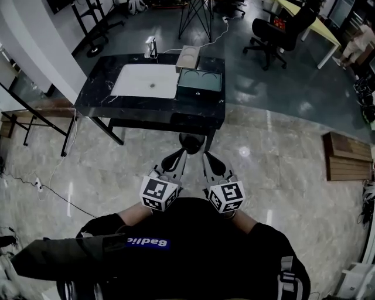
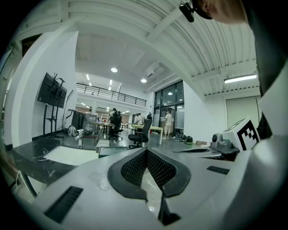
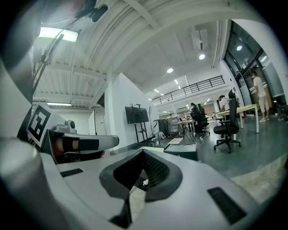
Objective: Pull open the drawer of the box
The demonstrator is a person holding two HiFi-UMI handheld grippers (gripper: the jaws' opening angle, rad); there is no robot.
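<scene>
The box [image 1: 200, 83] is dark green and sits on the right part of a black marble table [image 1: 152, 108], far ahead of me. It also shows small in the left gripper view [image 2: 112, 151] and in the right gripper view [image 3: 181, 149]. I cannot make out its drawer front from here. Both grippers are held close to the person's body, well short of the table. The left gripper [image 1: 183, 150] [image 2: 146, 150] is shut with nothing between its pads. Beside it, the right gripper [image 1: 204, 152] [image 3: 143, 152] is shut and empty too, with their tips nearly meeting.
A white mat [image 1: 146, 81] lies left of the box, a beige box [image 1: 188, 57] stands behind it, and a small bottle [image 1: 151, 47] is at the table's back edge. An office chair [image 1: 278, 32], a tripod [image 1: 196, 17] and a wooden bench [image 1: 348, 157] stand around. Tiled floor separates me from the table.
</scene>
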